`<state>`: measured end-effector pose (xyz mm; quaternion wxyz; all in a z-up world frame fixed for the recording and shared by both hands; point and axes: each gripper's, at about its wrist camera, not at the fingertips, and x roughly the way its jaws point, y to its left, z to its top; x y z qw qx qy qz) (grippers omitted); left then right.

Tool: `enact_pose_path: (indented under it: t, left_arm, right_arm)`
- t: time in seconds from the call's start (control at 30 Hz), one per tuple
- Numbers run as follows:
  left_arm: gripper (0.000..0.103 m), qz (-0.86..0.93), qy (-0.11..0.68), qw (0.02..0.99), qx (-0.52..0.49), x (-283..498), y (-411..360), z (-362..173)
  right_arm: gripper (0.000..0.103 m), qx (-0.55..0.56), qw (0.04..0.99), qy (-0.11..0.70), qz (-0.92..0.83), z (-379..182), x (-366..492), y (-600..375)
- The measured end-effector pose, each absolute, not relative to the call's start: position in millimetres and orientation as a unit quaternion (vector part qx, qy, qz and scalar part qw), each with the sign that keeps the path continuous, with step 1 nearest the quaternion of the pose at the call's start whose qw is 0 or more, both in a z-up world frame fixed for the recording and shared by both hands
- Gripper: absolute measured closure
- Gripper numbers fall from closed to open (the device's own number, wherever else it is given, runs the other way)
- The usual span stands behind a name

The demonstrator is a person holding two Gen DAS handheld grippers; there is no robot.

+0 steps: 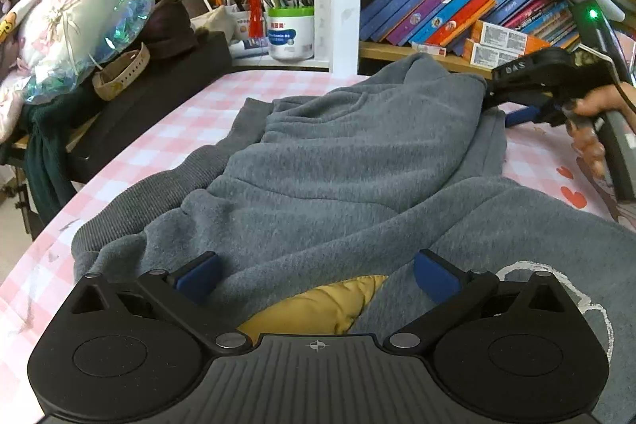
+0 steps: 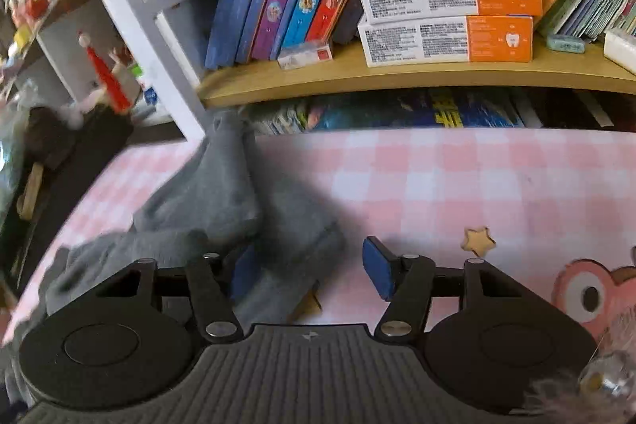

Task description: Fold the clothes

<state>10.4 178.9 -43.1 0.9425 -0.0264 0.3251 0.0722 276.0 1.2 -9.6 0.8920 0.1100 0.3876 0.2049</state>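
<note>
At frame bottom, the left gripper (image 1: 318,279) is gaping wide over the grey sweatshirt (image 1: 357,161), gripping nothing; the right gripper (image 2: 310,271) is standing partly open, cloth lying loose between its pads.

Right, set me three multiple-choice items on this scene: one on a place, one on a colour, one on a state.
1. Where are the two orange-and-white boxes?
A. stacked on the wooden shelf
B. on the floor
C. on a chair

2. What colour is the lining showing inside the grey sweatshirt?
A. red
B. green
C. yellow

3. How is the left gripper?
A. shut on a book
B. open
C. out of view

Key: 1 A, they lie one on the other in front of the books; 2 C, a yellow patch shows at the near edge; 3 B, its blue pads stand wide apart.
</note>
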Motion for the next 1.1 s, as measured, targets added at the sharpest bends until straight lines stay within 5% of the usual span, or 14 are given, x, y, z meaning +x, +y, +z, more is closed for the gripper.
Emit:
enact_pose_path:
  t: [0.1,0.37,0.5,0.57,0.7,0.9,1.1]
  left_arm:
    - [0.0,0.073,0.326,0.942,-0.027,11.1,179.0,-43.4]
    - [0.0,0.078,0.33,0.941,-0.018,11.6,173.7,-44.1]
    - [0.0,0.078,0.33,0.941,-0.018,11.8,173.3,-43.7]
    - [0.0,0.078,0.33,0.941,-0.018,11.8,173.4,-43.7]
    - [0.0,0.078,0.33,0.941,-0.019,11.9,173.8,-43.6]
    - [0.0,0.079,0.33,0.941,-0.018,11.3,175.6,-44.4]
    - [0.0,0.079,0.33,0.94,-0.018,11.4,175.7,-44.4]
  right_arm:
    - [0.091,0.126,0.888,0.381,0.226,-6.2,275.4,6.3]
    - [0.094,0.035,0.902,0.151,0.403,78.9,190.3,51.7]
    - [0.093,-0.03,0.784,0.206,0.585,90.0,146.5,91.1]
    - [0.087,-0.037,0.73,0.281,0.622,78.6,142.4,103.4]
    - [0.05,-0.001,0.705,0.354,0.615,59.2,150.7,92.3]
    - [0.035,0.08,0.748,0.373,0.543,55.8,181.4,54.8]
    - [0.035,0.211,0.746,0.421,0.471,34.9,225.3,61.9]
